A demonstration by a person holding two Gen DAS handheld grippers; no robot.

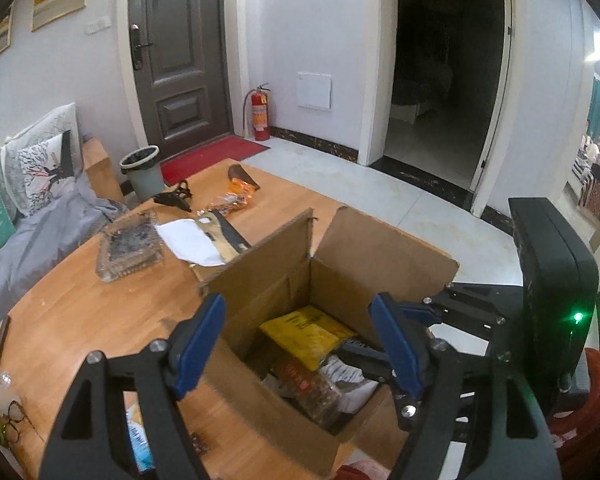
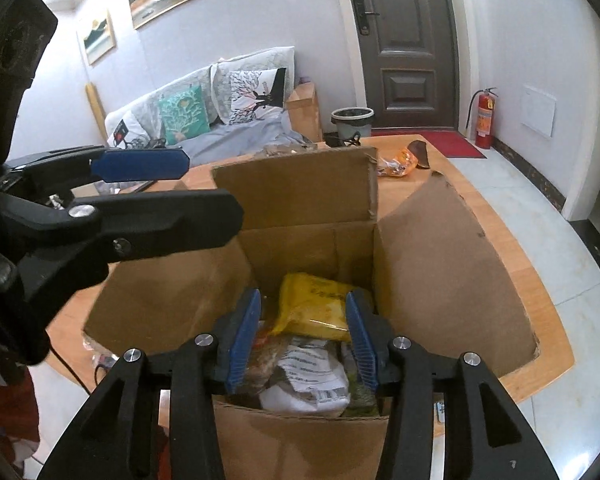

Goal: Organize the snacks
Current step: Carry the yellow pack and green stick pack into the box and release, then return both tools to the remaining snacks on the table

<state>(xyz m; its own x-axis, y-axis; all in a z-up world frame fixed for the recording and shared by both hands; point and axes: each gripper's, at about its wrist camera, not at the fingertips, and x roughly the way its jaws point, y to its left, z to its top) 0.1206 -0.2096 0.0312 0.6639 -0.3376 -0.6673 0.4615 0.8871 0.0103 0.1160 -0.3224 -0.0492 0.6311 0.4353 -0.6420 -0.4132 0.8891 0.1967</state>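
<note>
Both grippers hover spread wide, empty: right gripper (image 2: 302, 336) low centre over the cardboard box (image 2: 440, 276), left gripper (image 1: 300, 344) beside it. Inside, centre frame, lies a yellow packet (image 2: 316, 300) among other snacks.

The left tongs (image 1: 300, 344) gape wide, blue pads (image 1: 198, 344) well apart, nothing between them; the right tongs (image 2: 302, 338) also stand open, pads (image 2: 242, 340) parted, tilted downward; the right tongs reach in from the right beside the left, and the two sit close together
</note>
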